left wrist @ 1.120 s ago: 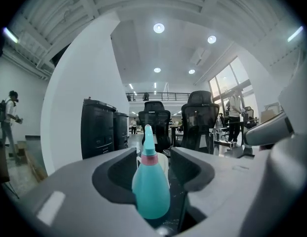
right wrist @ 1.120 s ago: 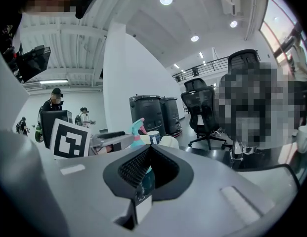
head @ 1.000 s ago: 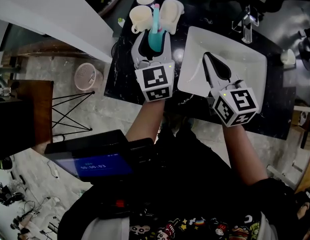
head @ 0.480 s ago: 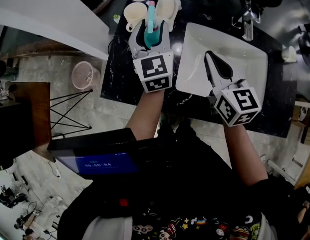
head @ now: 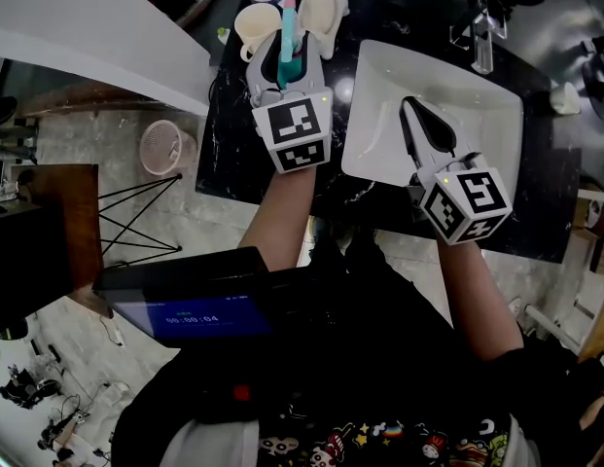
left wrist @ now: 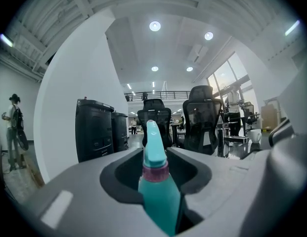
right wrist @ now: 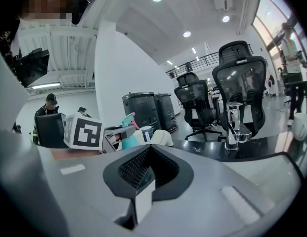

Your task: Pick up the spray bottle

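A teal spray bottle (head: 285, 45) with a pink collar stands upright between the jaws of my left gripper (head: 286, 70), which is shut on its body. It is over the black counter (head: 233, 134), right in front of the cream cups. In the left gripper view the bottle (left wrist: 158, 201) fills the gap between the jaws, nozzle pointing up. Its base is hidden. My right gripper (head: 409, 108) hangs over the white basin (head: 379, 86), shut with nothing in it. From the right gripper view the bottle (right wrist: 127, 138) shows at the left, behind the shut jaws.
Three cream cups (head: 257, 23) crowd the counter's far left corner just beyond the bottle. A clear glass fixture (head: 482, 49) stands behind the basin. Off the counter's left edge, a pink basket (head: 166, 148) sits on the floor. A dark screen (head: 190, 311) is near my body.
My left gripper, still shut on the spray bottle, has shifted slightly left and away from me, toward the cups. The right gripper has stayed over the basin.
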A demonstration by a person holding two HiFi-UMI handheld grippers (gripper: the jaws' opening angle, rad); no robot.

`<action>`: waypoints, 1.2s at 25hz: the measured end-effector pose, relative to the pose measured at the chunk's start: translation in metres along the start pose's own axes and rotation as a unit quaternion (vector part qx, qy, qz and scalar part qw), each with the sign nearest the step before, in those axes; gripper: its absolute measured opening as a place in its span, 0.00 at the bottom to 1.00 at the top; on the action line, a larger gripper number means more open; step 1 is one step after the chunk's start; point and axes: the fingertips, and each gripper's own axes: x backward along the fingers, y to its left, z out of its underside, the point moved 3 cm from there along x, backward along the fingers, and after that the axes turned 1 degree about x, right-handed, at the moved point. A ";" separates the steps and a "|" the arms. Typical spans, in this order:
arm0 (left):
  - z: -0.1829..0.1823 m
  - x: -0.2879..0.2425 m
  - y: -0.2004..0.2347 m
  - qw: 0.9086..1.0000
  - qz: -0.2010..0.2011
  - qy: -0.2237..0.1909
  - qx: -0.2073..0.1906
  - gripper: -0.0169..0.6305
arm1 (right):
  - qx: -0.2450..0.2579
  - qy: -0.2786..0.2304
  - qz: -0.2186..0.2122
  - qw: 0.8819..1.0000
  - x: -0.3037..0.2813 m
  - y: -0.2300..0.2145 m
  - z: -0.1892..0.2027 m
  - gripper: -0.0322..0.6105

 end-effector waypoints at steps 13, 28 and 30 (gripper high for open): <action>-0.015 0.011 0.001 1.000 0.018 -0.016 -0.002 0.25 | -0.006 -0.004 0.003 1.000 0.003 0.008 0.000 0.09; -0.081 0.083 -0.024 0.994 0.087 -0.061 -0.004 0.25 | -0.003 -0.051 0.027 0.998 0.038 0.044 -0.017 0.09; -0.092 0.099 -0.032 0.992 0.105 -0.070 -0.005 0.25 | 0.000 -0.061 0.034 0.998 0.048 0.051 -0.019 0.09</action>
